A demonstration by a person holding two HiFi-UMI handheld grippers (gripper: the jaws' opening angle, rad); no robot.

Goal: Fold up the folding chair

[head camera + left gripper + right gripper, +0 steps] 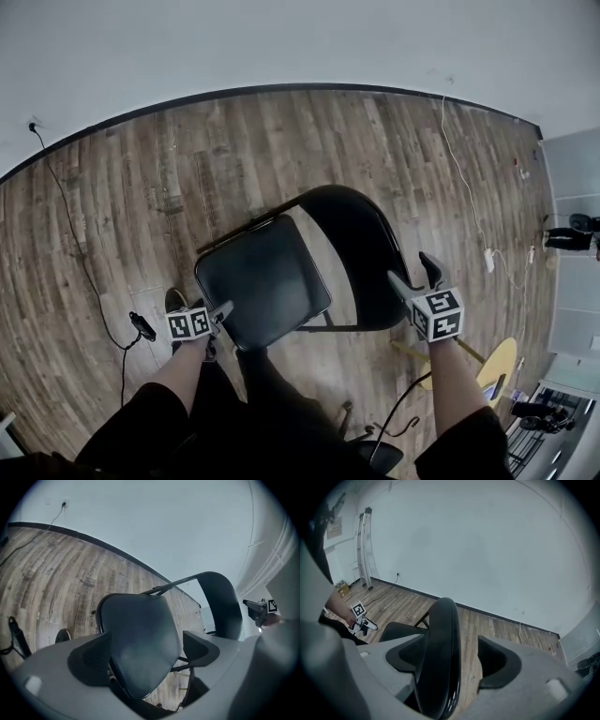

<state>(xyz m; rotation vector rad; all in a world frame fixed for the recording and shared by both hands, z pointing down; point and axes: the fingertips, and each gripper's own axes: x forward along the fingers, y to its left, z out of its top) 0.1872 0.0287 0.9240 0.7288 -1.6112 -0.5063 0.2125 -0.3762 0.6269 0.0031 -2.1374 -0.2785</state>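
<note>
Black sleeves [141,422] enter from 6 o'clock in the head view. Ahead, the folding chair [349,234] stands open on the wooden floor [187,159]. Its backrest [370,272] has its long edge running 11 to 5. The left claw [221,317] is wide at 8 o'clock of the seat [265,279], and the seat's near corner lies between its jaws unpinched. The right claw [414,277], also wide, straddles the backrest rim at 4 o'clock without squeezing. The seat likely must swing up toward the backrest. A black cable [80,253] lies well apart at 9 o'clock. What looks like a wooden stool [497,361] sits near 4 o'clock, and neither blocks.
</note>
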